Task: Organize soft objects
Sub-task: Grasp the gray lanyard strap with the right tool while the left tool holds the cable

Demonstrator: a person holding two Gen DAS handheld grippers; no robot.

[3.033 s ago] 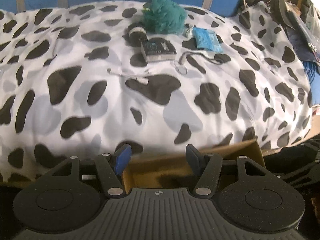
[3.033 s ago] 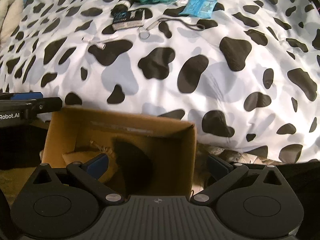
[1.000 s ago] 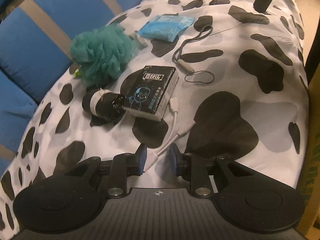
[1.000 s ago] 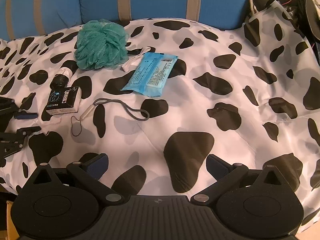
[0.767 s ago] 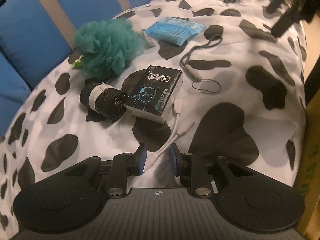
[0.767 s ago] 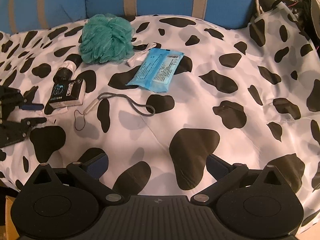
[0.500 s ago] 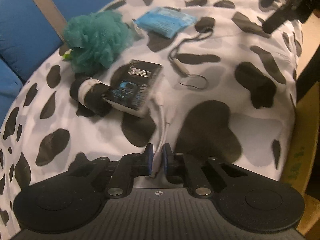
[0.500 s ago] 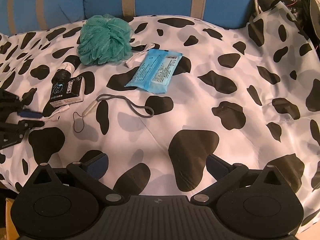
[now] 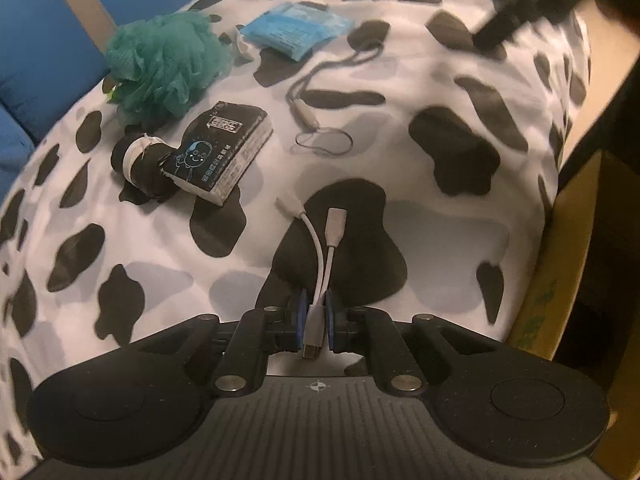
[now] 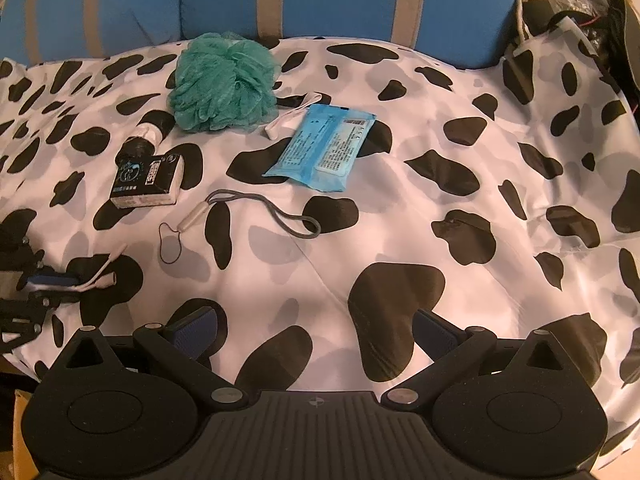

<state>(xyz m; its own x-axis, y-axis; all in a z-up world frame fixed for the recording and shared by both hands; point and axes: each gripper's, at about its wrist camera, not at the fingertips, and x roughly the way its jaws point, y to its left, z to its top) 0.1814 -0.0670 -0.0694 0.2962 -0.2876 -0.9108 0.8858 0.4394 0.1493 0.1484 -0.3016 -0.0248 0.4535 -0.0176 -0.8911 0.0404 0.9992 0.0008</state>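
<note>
Smooth cow-print cloth cover (image 10: pixel 400 216), frilly mesh sponge (image 10: pixel 224 84), glossy plastic wipes pack (image 10: pixel 324 146).

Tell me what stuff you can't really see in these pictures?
- Cardboard box: left wrist view, cut off by the right edge; its inside is hidden.
- Black roll: left wrist view, partly behind the black tissue pack; what it is stays unclear.
- Writing on the blue wipes pack: right wrist view, too small to read.
- Right gripper: left wrist view, blurred at the top edge.
</note>
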